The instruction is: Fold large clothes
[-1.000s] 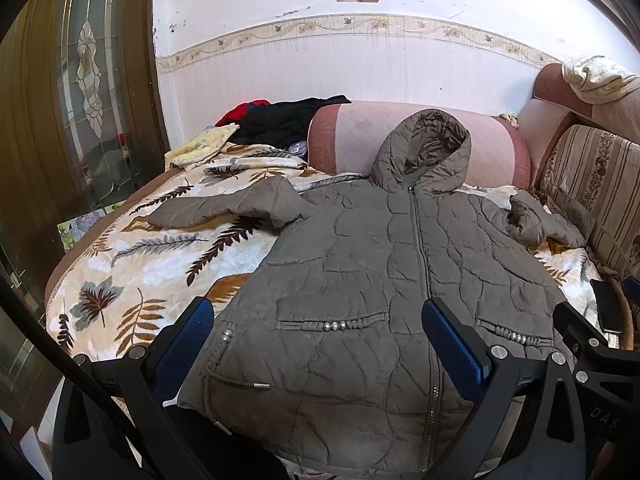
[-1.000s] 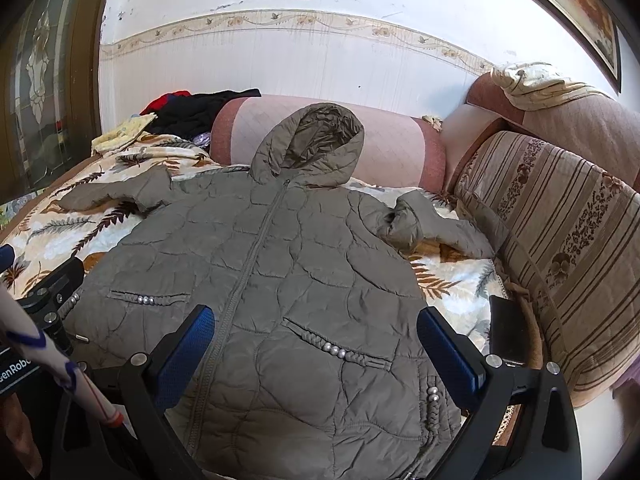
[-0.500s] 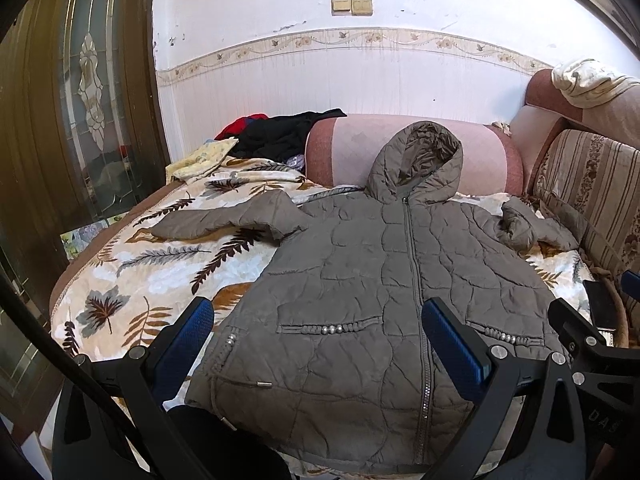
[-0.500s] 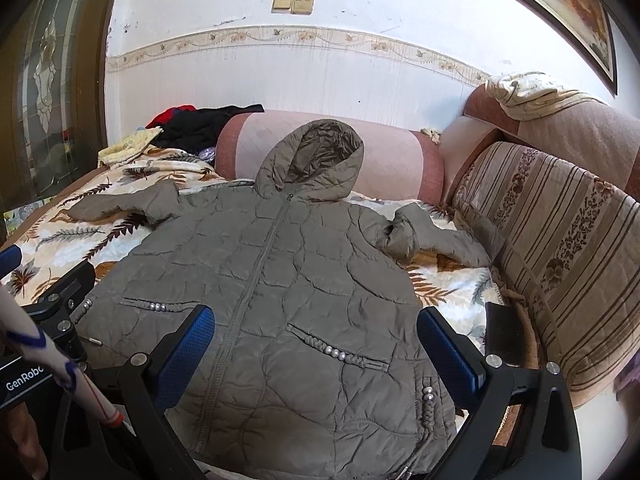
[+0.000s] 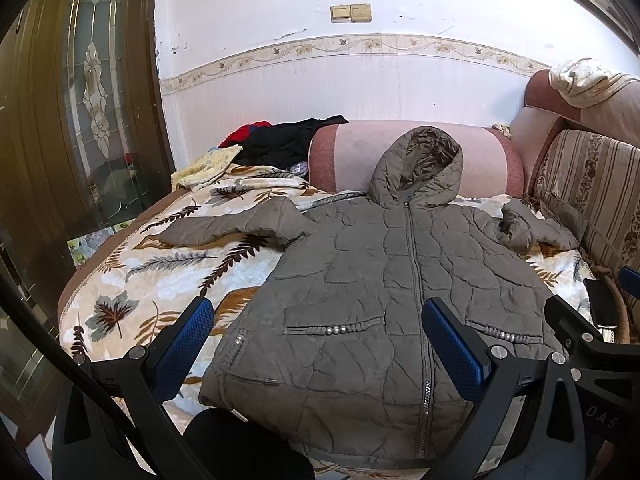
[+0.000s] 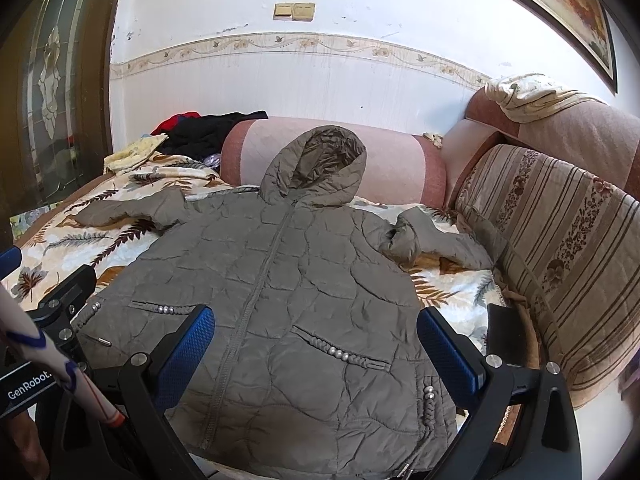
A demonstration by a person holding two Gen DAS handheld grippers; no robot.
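Note:
A grey-brown quilted hooded jacket (image 5: 384,280) lies flat and zipped on a leaf-print blanket (image 5: 132,276), hood towards the wall. It also shows in the right wrist view (image 6: 280,292). Its left sleeve (image 5: 236,228) is spread out; its right sleeve (image 6: 432,240) is bunched near the sofa back. My left gripper (image 5: 316,336) is open and empty, hovering above the jacket's lower left hem. My right gripper (image 6: 316,344) is open and empty above the lower right hem.
A pink bolster (image 5: 360,152) lies under the hood. Black and red clothes (image 5: 280,140) are piled at the back left. A striped sofa back (image 6: 552,248) runs along the right. A dark door (image 5: 80,120) with glass stands at the left.
Both grippers have drawn back and risen a little from the jacket, so more wall shows. The jacket has not moved and both grippers stay open.

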